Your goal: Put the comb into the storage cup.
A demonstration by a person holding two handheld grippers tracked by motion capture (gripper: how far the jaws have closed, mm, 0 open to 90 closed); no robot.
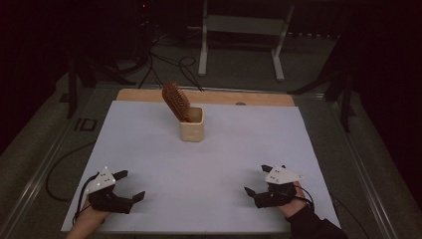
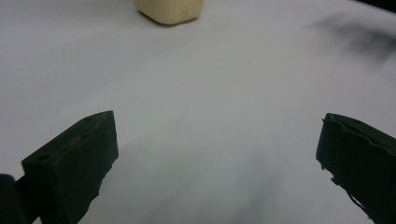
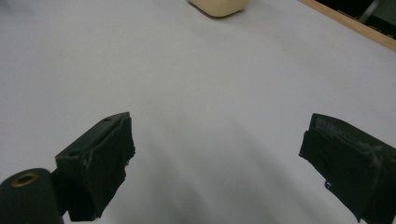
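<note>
A cream square cup (image 1: 192,126) stands on the white table sheet (image 1: 149,149), toward the far middle. A brown hairbrush (image 1: 176,101) leans in it, bristle head up and tilted left. My left gripper (image 1: 130,185) rests near the front left edge, open, nothing between its jaws. At the front right, my right gripper (image 1: 258,179) is open and empty too. The cup's base (image 2: 170,11) shows at the top of the left gripper view, beyond that open gripper (image 2: 217,154). In the right gripper view the cup's base (image 3: 218,6) sits far past the open gripper (image 3: 219,158).
A wooden strip (image 1: 219,97) borders the table's far edge. Behind the table stands a white metal frame (image 1: 241,35), with black cables (image 1: 169,64) on the floor. Dark stands flank both sides. A cable (image 1: 62,169) trails off the left edge.
</note>
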